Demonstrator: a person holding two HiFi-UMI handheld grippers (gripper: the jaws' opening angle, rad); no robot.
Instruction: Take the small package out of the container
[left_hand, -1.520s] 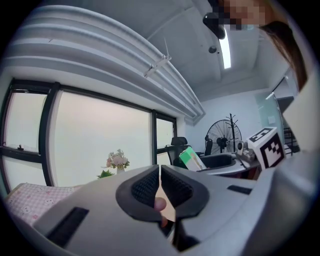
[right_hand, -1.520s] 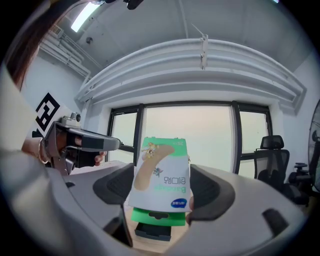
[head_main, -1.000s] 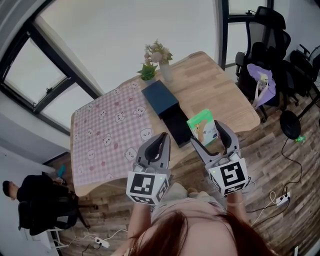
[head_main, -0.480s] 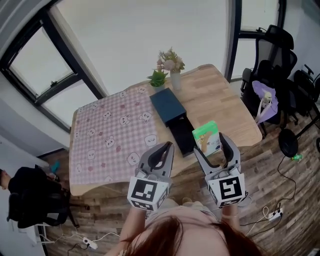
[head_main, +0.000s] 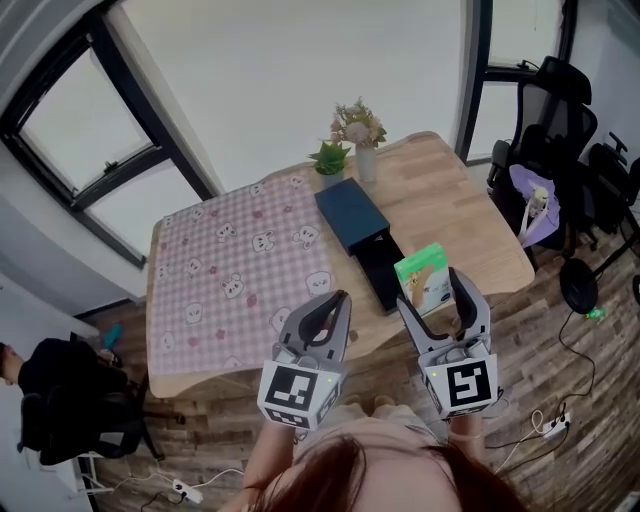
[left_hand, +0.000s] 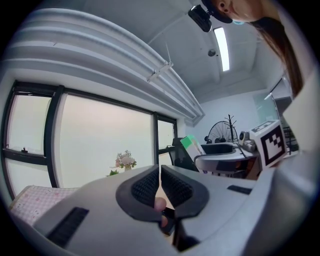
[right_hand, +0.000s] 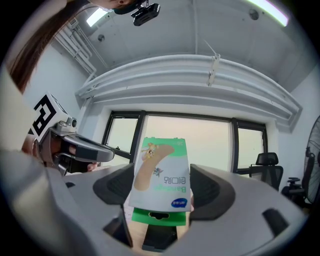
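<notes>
A small green and white package (head_main: 424, 279) hangs in the air over the table's front edge, with my right gripper (head_main: 432, 292) shut on it. In the right gripper view the package (right_hand: 161, 173) stands upright between the pads, filling the gap of the right gripper (right_hand: 162, 189). The container is a dark box on the table: its blue lid (head_main: 350, 212) lies behind the open black base (head_main: 384, 268). My left gripper (head_main: 328, 306) is held beside the right one, shut with nothing in it; the left gripper (left_hand: 159, 186) shows its pads pressed together.
The wooden table (head_main: 455, 205) carries a pink checked cloth (head_main: 225, 270) on its left half. A flower vase (head_main: 361, 140) and a small green plant (head_main: 330, 157) stand at the far edge. Black office chairs (head_main: 560, 110) crowd the right; cables and a power strip (head_main: 548, 428) lie on the floor.
The head view has drifted, so the table sits further right and lower in the picture. Both grippers keep their pose, and the package stays in the right one.
</notes>
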